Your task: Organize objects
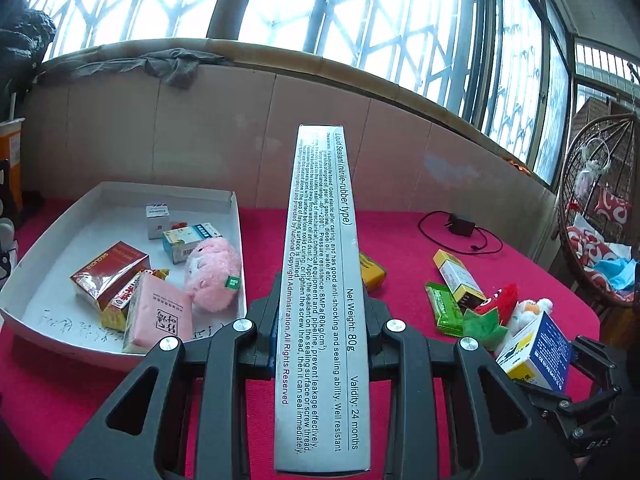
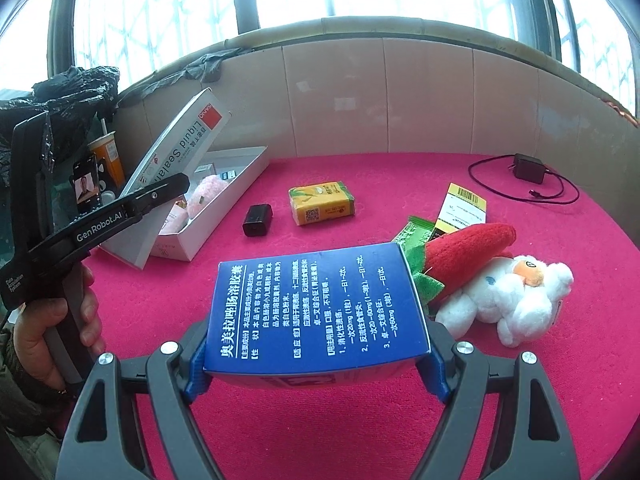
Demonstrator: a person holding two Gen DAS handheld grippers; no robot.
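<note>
My left gripper [image 1: 320, 312] is shut on a long silver liquid sealant box [image 1: 320, 240], which points up and away over the red tabletop. To its left, a white tray [image 1: 48, 240] holds a pink plush [image 1: 214, 274], a pink packet [image 1: 156, 316] and several small boxes. My right gripper [image 2: 316, 360] is shut on a blue medicine box [image 2: 320, 304], held above the table. Just beyond that box lie a strawberry plush [image 2: 468, 256] and a white plush [image 2: 512, 300]. The right wrist view also shows the left gripper [image 2: 160, 192] with the sealant box [image 2: 180, 144] over the tray [image 2: 232, 200].
Loose on the red cloth lie a yellow tissue pack [image 2: 322, 202], a small black block [image 2: 257, 220], a green packet [image 2: 416, 232], a yellow-white box [image 2: 464, 208] and a charger with cable [image 2: 530, 168]. A padded wall backs the table. A wicker hanging chair [image 1: 600, 216] stands at the right.
</note>
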